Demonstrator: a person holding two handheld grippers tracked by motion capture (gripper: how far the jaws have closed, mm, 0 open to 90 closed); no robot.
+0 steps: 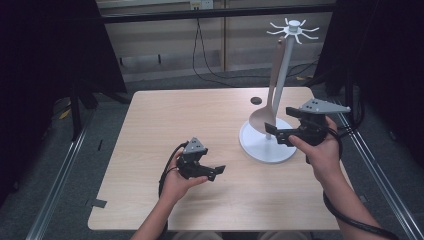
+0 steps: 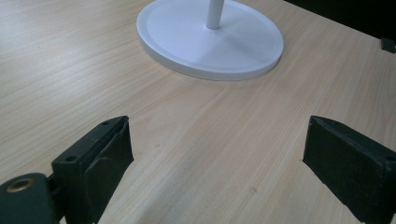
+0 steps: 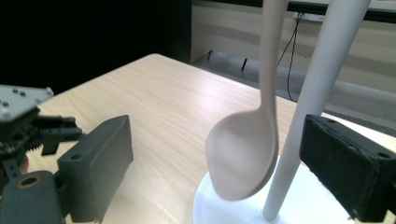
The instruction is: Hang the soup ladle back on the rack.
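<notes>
Two tools are in hand at the bench (image 1: pixel 150 210); nearest, the left tool (image 1: pixel 212 172) hovers low over bare wood with its jaws spread wide and nothing between them; farther right, the right tool (image 1: pixel 272 132) stands released, its jaws apart on either side of the spoon (image 3: pixel 245 154) without pressing it; the spoon hangs by its handle from the hooks at the top of the white stand (image 1: pixel 267 145), bowl down and just above the round base, close beside the pole; it looks light, stiff and smooth, likely slippery on the bowl, so the narrow neck above the bowl seems the surest grip, lifted upward to unhook.
</notes>
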